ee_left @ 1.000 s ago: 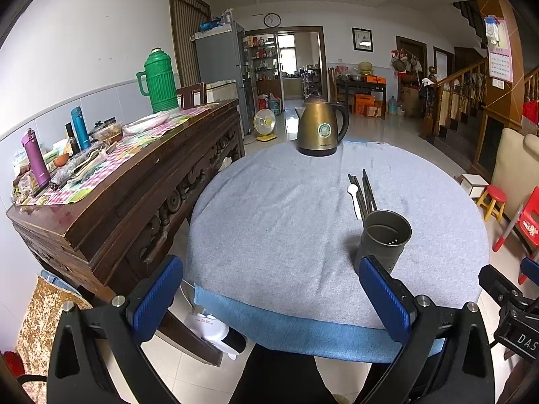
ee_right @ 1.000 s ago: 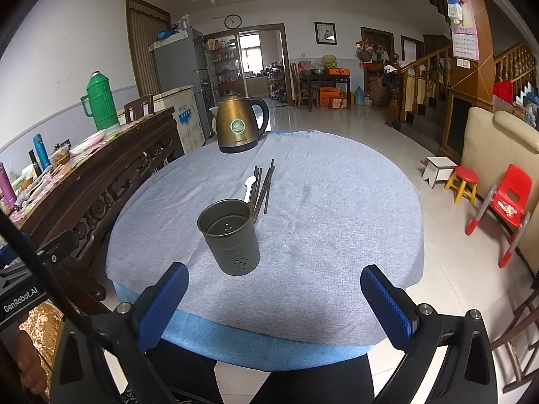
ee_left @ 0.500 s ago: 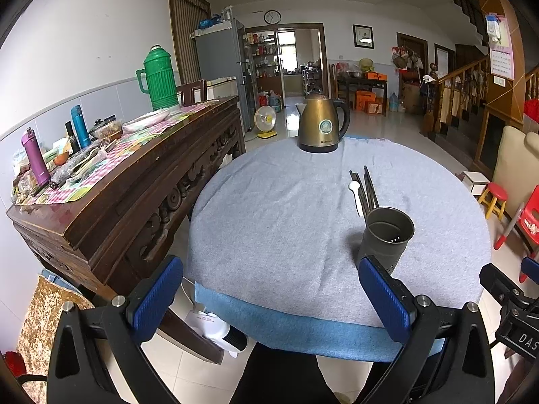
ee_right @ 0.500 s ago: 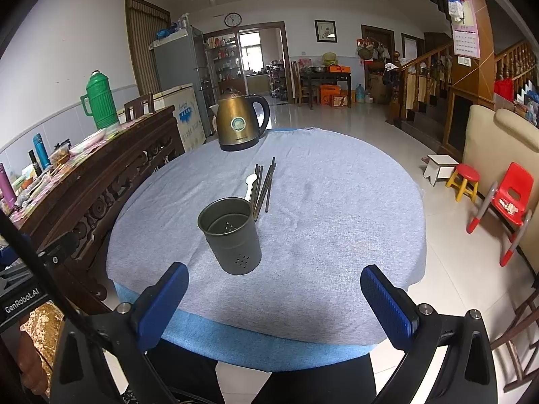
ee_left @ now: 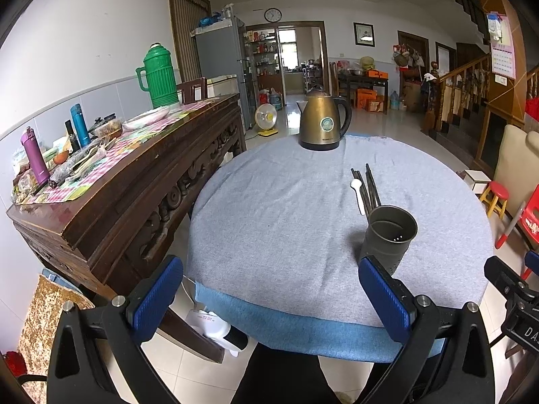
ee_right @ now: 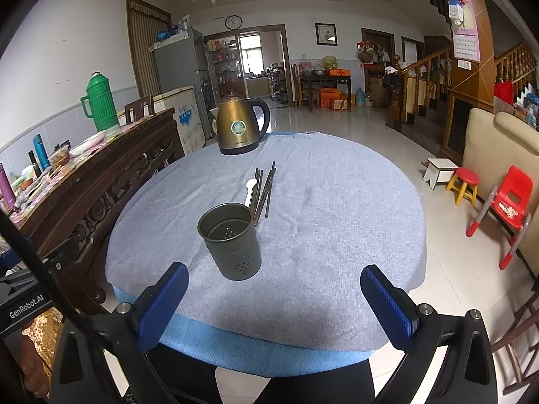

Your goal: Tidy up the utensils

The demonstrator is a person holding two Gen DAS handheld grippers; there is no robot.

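- The cup [ee_right: 230, 240] hides the near ends of the chopsticks [ee_right: 264, 190] and spoon [ee_right: 251, 187] lying behind it at frame centre; their count is unclear
- Grey cloth covers the round table [ee_right: 337, 235]; kettle [ee_right: 241, 126] at its far edge; sideboard [ee_left: 134, 181] on the left
- Left gripper [ee_left: 271, 298] and right gripper [ee_right: 274, 301] both gape wide, empty, slightly nearer the table than before

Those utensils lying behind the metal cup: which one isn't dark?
The white spoon, at the left edge of the bundle; the chopsticks beside it are all dark, thin sticks.

Chopsticks [ee_right: 264, 192], spoon [ee_right: 250, 189] behind upright holder [ee_right: 232, 240]
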